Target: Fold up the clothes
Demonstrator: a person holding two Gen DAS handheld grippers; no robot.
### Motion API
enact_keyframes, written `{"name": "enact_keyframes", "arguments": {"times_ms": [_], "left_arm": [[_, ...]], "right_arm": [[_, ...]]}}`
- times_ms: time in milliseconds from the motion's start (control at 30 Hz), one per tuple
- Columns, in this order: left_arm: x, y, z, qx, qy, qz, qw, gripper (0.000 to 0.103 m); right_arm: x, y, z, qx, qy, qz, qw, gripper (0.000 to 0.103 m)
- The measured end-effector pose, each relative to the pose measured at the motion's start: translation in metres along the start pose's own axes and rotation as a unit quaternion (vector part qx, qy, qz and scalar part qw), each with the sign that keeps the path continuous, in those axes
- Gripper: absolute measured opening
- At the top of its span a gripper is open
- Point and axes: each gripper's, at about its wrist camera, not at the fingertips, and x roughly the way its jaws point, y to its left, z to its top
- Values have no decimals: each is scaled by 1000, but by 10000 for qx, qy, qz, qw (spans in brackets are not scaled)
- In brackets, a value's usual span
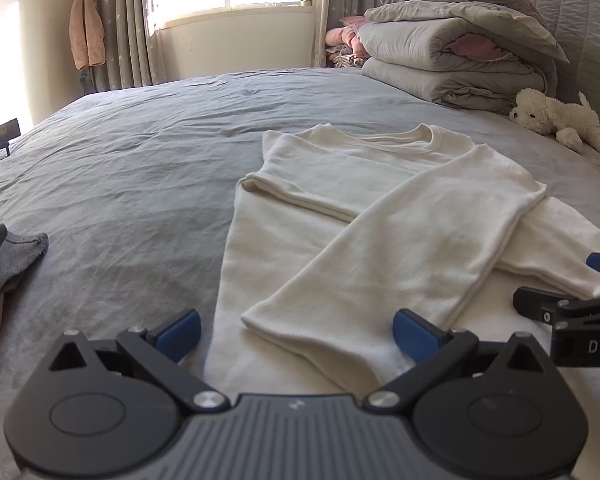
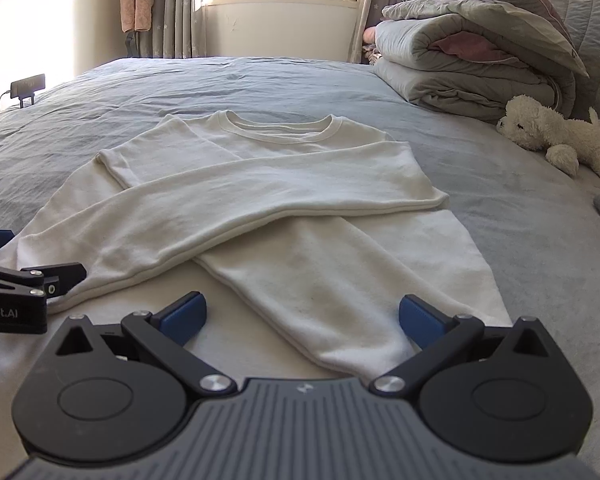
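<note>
Sweater (image 2: 268, 184) lies flat on the bed (image 1: 140, 152), sleeves crossed, collar farthest away; left gripper (image 1: 296, 334) and right gripper (image 2: 302, 318), jaws released, apparently hover at its near hem.

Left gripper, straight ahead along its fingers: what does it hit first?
Most likely the cuff end of the folded sleeve of the white sweatshirt, which lies between the open left gripper fingers, just ahead. The gripper tilts downward, so cloth on the bed comes first. Depth is unclear.
</note>
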Motion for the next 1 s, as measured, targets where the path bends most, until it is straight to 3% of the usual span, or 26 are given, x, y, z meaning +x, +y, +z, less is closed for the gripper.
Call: {"name": "enact_keyframes", "arguments": {"times_ms": [1000], "left_arm": [[-3, 2, 2, -59, 12, -35, 10000, 103]], "right_arm": [[0, 0, 1, 12, 3, 3, 10000, 103]]}}
